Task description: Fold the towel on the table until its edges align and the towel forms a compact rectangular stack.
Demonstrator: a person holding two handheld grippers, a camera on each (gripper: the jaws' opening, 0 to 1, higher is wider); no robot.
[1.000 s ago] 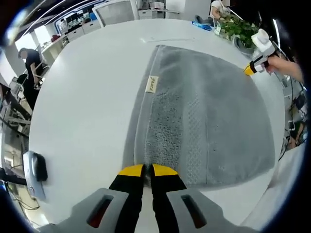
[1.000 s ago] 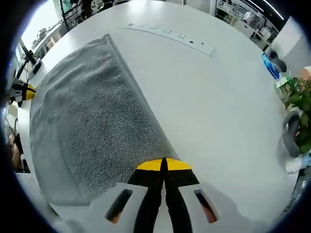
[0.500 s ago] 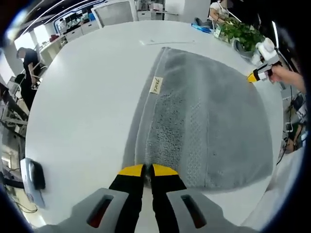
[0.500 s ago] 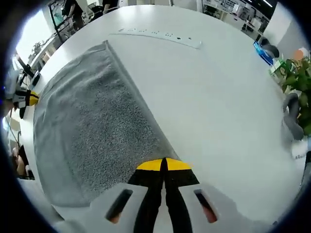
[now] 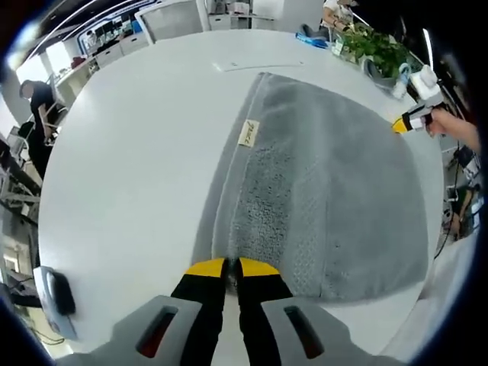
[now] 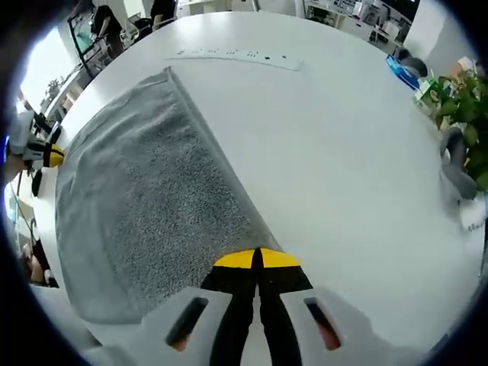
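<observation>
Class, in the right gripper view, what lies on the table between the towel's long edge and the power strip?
Nothing: in the right gripper view, bare white table separates the grey towel from the power strip.

You are in an open-plan office. Beyond your fingertips lie a long white power strip [image 6: 232,56] and rows of cluttered desks [image 5: 114,42].

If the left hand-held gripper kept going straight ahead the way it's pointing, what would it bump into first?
The gray towel. The left hand-held gripper already sits shut at the towel's near edge, so going on it would push along the towel's banded side, toward the small label. Its height above the table is hard to judge.
</observation>
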